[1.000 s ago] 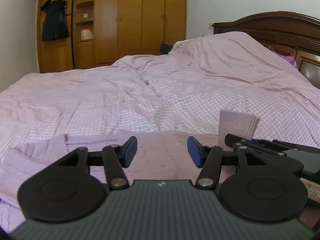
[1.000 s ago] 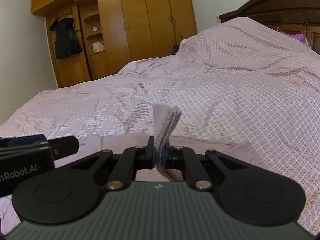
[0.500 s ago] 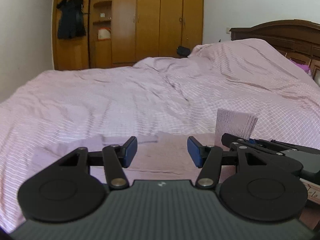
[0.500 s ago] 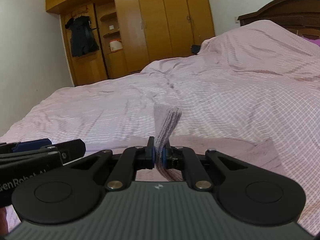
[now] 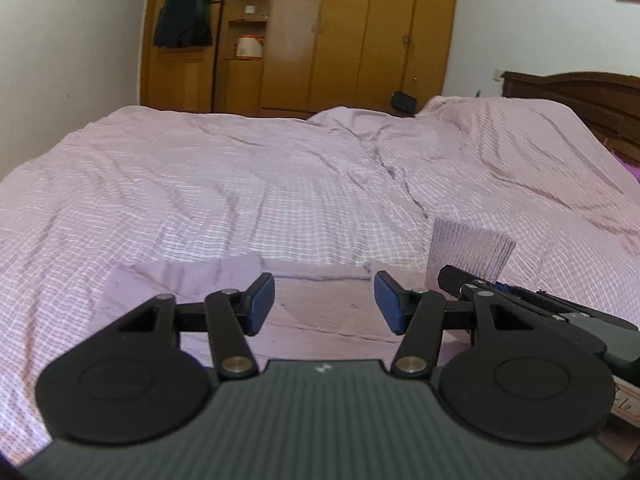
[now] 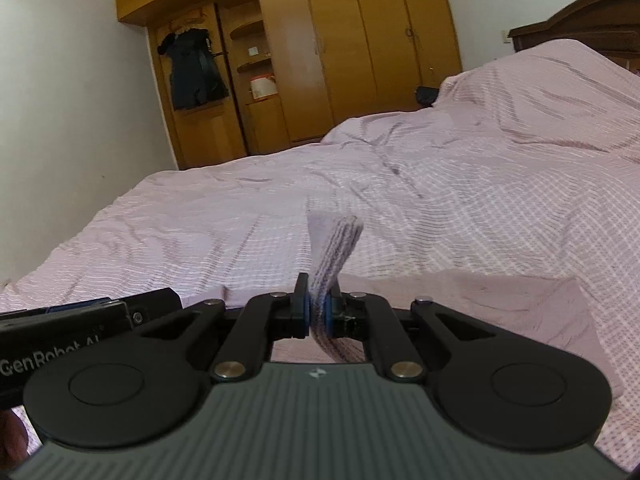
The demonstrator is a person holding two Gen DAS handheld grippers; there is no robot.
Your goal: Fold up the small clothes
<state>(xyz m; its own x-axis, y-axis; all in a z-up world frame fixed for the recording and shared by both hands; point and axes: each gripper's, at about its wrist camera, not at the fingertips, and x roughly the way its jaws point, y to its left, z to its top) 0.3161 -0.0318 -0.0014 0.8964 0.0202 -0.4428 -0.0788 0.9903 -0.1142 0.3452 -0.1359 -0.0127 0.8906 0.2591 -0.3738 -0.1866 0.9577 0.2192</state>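
Note:
A pale pink garment [image 5: 188, 276] lies flat on the bed just ahead of both grippers. Its ribbed cuff [image 6: 334, 240] sticks up from my right gripper [image 6: 316, 314], which is shut on it. The left wrist view shows the same cuff [image 5: 468, 254] upright above the right gripper [image 5: 520, 304]. My left gripper [image 5: 324, 306] hovers over the garment with its blue pads [image 5: 260, 306] apart and nothing between them. It shows at the left edge of the right wrist view, as the left gripper [image 6: 80, 320] close beside the right one.
The checked pink bed cover [image 5: 280, 184] stretches ahead, rumpled and rising to a mound at the right. A dark wooden headboard [image 5: 580, 92] stands at the far right. Across the room are a wooden wardrobe [image 5: 340, 32] and a dark garment hanging [image 5: 182, 8] on it.
Both grippers have travelled together across the bed and risen a little, so the wardrobe sits more centrally. The right gripper has kept its hold on the cuff. The left stays open.

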